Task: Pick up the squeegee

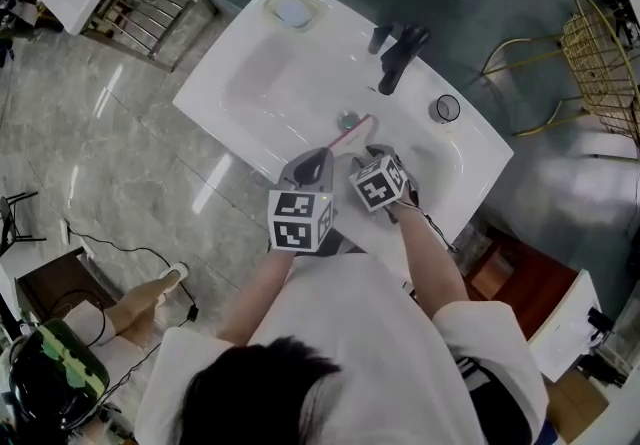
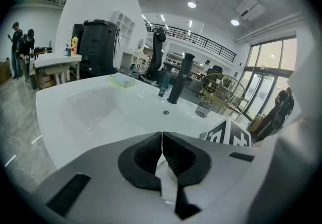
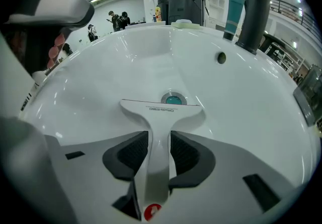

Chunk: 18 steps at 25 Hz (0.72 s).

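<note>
A white washbasin (image 1: 262,83) runs slantwise across the middle of the head view, from upper left to right of centre, over a grey polished floor (image 1: 90,143). A person in a white top (image 1: 360,333) fills the bottom of that frame, both forearms reaching up toward the basin's near rim. A gold wire chair (image 1: 600,48) stands at the right edge. A black faucet (image 1: 400,58) rises on the far rim, above centre.

The left gripper (image 1: 310,168) (image 2: 162,153) hangs over the near rim, a little below centre. Its two dark pads meet with nothing between them. The right gripper (image 1: 378,155) (image 3: 160,155) sits just to its right and tips steeply down into the bowl. Its pads lie close against both sides of the squeegee's handle (no gap shows on either side).

The squeegee (image 1: 350,133) (image 3: 161,112) lies in the bowl at the centre of the head view. In the right gripper view its white T-shaped head lies across the middle and its handle runs down to a red mark at the bottom edge. A pale soap dish (image 1: 290,8) sits at the basin's upper-left corner and a cup (image 1: 446,109) on its right rim. The teal-centred drain (image 1: 347,119) (image 3: 173,99) lies just above the squeegee's head.
</note>
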Each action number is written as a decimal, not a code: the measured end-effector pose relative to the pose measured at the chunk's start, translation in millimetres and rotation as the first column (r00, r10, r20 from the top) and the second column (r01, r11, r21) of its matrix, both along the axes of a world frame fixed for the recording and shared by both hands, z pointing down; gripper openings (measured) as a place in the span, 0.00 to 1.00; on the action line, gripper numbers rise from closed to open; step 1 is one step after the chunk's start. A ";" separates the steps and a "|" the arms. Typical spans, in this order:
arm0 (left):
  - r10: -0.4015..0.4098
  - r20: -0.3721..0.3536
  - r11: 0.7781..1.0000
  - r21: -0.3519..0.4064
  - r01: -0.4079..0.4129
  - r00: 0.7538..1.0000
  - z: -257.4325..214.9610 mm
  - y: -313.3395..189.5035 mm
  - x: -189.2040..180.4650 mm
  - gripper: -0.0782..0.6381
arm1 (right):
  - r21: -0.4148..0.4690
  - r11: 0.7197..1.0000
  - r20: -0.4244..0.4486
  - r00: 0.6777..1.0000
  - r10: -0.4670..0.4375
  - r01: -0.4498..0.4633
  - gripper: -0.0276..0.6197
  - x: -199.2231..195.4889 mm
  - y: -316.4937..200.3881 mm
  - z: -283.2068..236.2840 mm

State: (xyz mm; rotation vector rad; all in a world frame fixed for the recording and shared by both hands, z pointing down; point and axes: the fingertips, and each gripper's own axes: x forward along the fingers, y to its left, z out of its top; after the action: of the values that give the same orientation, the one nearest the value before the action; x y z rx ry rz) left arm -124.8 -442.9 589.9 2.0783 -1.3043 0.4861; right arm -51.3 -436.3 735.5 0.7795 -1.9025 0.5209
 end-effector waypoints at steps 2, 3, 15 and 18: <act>-0.003 0.002 1.000 -0.005 0.003 1.000 0.4 1.9 -2.2 0.15 | 0.014 1.000 -0.013 1.000 -0.003 0.003 0.23 1.0 -0.9 0.3; -0.006 0.003 1.000 -0.008 0.006 1.000 0.6 2.6 -3.6 0.15 | 0.024 1.000 -0.016 1.000 0.000 0.000 0.23 1.3 -1.7 0.3; -0.011 0.014 1.000 -0.010 0.011 1.000 -2.2 4.2 -8.1 0.15 | 0.013 0.999 0.002 0.999 0.034 -0.035 0.21 1.9 -2.2 0.5; -0.012 0.015 1.000 -0.005 0.012 1.000 -4.0 4.0 -8.3 0.15 | 0.019 0.999 0.010 0.999 0.047 -0.047 0.20 1.9 -3.1 -1.2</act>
State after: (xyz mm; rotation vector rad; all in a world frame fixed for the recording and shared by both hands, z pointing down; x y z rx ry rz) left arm -133.0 -438.9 585.9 2.0651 -1.3221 0.5004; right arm -49.5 -439.5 734.3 0.8371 -1.9042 0.5371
